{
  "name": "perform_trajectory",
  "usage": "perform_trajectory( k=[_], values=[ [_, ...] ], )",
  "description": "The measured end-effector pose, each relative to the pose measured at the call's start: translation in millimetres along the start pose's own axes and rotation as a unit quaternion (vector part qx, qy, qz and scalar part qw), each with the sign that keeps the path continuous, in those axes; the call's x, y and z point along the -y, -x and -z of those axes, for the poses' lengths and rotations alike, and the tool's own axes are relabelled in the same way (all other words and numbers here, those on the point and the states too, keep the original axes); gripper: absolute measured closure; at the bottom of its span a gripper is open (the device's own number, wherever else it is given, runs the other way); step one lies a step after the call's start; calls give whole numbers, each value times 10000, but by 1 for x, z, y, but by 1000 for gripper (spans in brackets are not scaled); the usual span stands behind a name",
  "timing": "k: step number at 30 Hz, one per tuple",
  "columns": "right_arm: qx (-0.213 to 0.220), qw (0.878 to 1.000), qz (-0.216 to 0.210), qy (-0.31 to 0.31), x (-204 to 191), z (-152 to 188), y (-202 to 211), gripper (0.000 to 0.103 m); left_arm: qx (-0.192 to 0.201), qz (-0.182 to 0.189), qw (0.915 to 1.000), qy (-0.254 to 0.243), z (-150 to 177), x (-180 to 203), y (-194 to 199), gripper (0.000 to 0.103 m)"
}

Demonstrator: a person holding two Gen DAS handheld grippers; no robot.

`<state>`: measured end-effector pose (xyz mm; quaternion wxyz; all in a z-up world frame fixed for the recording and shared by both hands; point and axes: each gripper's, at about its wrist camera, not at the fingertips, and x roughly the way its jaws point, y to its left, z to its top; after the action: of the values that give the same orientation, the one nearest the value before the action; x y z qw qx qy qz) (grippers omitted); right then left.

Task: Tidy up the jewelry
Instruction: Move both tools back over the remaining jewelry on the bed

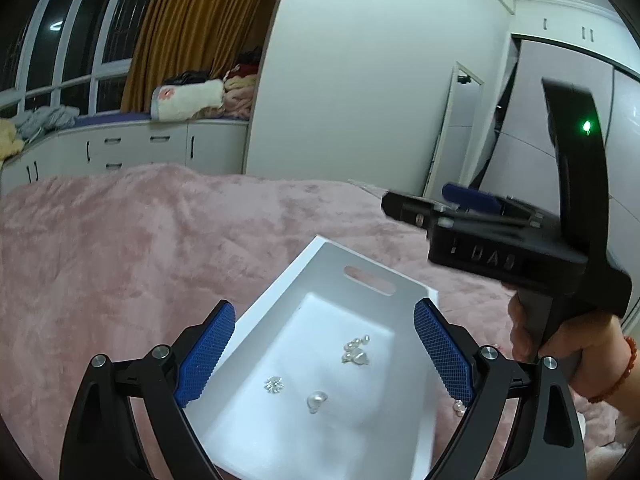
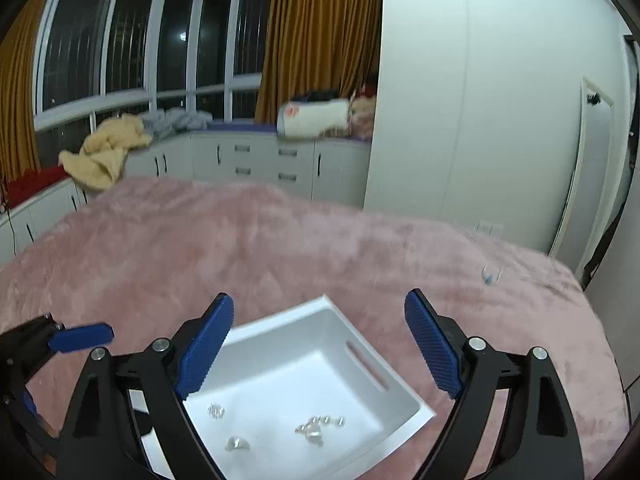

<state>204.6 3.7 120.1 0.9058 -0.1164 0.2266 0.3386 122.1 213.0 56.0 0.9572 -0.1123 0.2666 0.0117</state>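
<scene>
Both jaws gape empty: left gripper (image 1: 324, 354) and right gripper (image 2: 320, 344) hover over the white tray (image 1: 280, 312), pearl earrings (image 1: 355, 351) inside. Drop looks done; next, that stray pearl piece (image 1: 458, 406) right of the tray.

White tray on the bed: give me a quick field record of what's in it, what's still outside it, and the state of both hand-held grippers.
tray: white tray with slot handle, on the pink blanket
contents: flower-shaped piece, single pearly piece, cluster of pearly pieces
outside tray: small pearly piece on the blanket by the tray's right edge
left hand-held gripper: open, nothing between the pads
right hand-held gripper: open, nothing between the pads
far right of blanket: small clear item, too blurred to identify
</scene>
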Motion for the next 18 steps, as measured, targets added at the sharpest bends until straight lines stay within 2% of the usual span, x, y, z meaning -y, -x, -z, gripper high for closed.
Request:
perform_trajectory(
  k=[3,7,11,15,18],
  values=[
    [309,9995,39,-66,8,-7,18,7,45,36,9999,-113,-2,12,7,11],
    [632,9979,128,-105,24,-6,45,7,354,24,9993,-132,-4,29,23,12],
    [686,9973,263,-59,42,5,68,5,498,-5,9975,-504,-3,53,31,8],
    [599,9972,445,52,64,18,89,5,807,29,9929,-877,3,80,36,3],
    [480,9968,637,-43,89,35,102,5,775,161,9909,-1085,10,102,30,3]
  ],
)
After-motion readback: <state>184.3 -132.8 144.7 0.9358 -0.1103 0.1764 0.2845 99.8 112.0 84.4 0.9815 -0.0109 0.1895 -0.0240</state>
